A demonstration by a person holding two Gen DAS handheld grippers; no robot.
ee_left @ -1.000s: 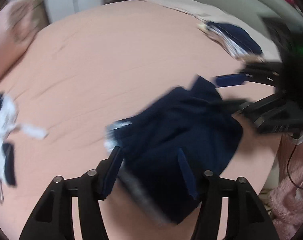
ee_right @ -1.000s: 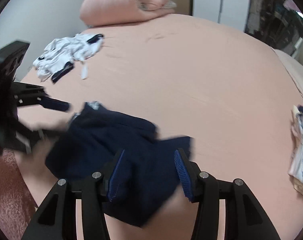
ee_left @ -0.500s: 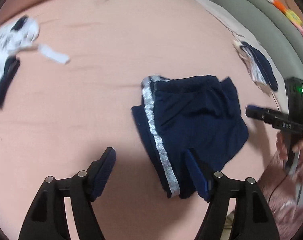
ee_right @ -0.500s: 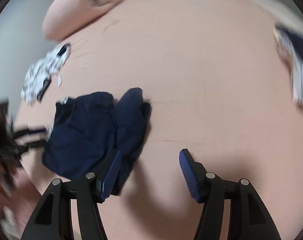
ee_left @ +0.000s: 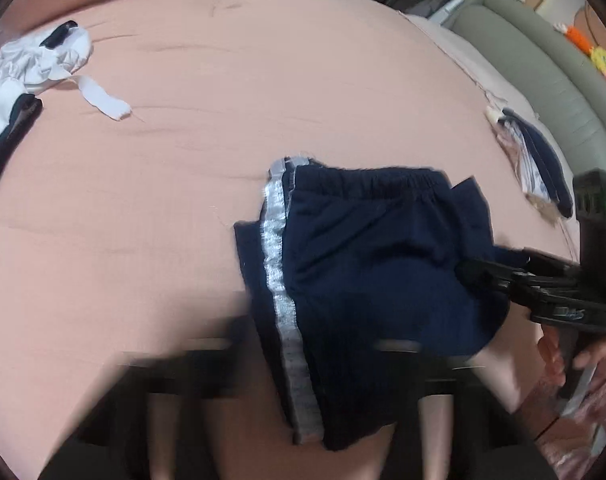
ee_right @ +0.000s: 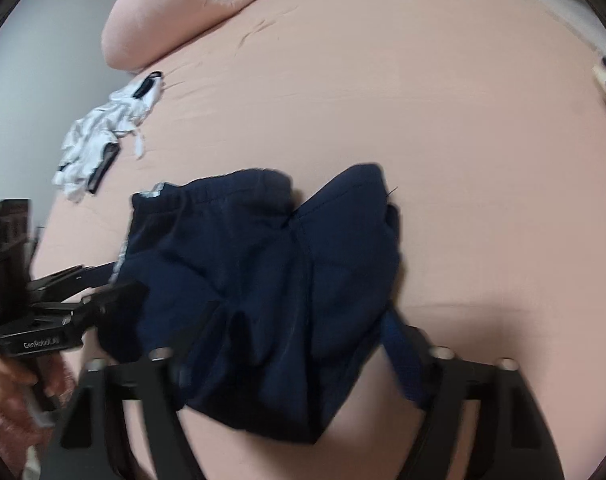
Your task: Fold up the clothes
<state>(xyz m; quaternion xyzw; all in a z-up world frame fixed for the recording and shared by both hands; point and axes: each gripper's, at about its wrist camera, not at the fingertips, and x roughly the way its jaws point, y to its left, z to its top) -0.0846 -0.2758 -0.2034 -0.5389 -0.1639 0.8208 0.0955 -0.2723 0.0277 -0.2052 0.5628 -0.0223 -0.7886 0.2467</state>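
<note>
Left wrist view first: the navy shorts (ee_left: 367, 280) are lying on the pink bed sheet (ee_left: 183, 160), waistband toward the far side and the silver side stripe (ee_left: 281, 292) running down toward the camera. The left gripper (ee_left: 303, 364) is a big motion blur along the bottom, so the frame doesn't really show it, but its jaws are pressed together, and I can't tell if any cloth got caught between them. The right gripper (ee_left: 469, 270) comes in from the right with its tips on the right edge of the shorts. A white and black garment (ee_left: 27, 76) sits off at the far left, and there's a folded pile (ee_left: 539, 168) near the right edge of the bed. Right wrist view: the shorts (ee_right: 271, 280) are bunched right in front, the right gripper's (ee_right: 299, 344) jaws are closing with the navy fabric between them, and the left gripper (ee_right: 115, 292) pokes in at the shorts' left edge. Pink pillow (ee_right: 175, 12) at the top left
</note>
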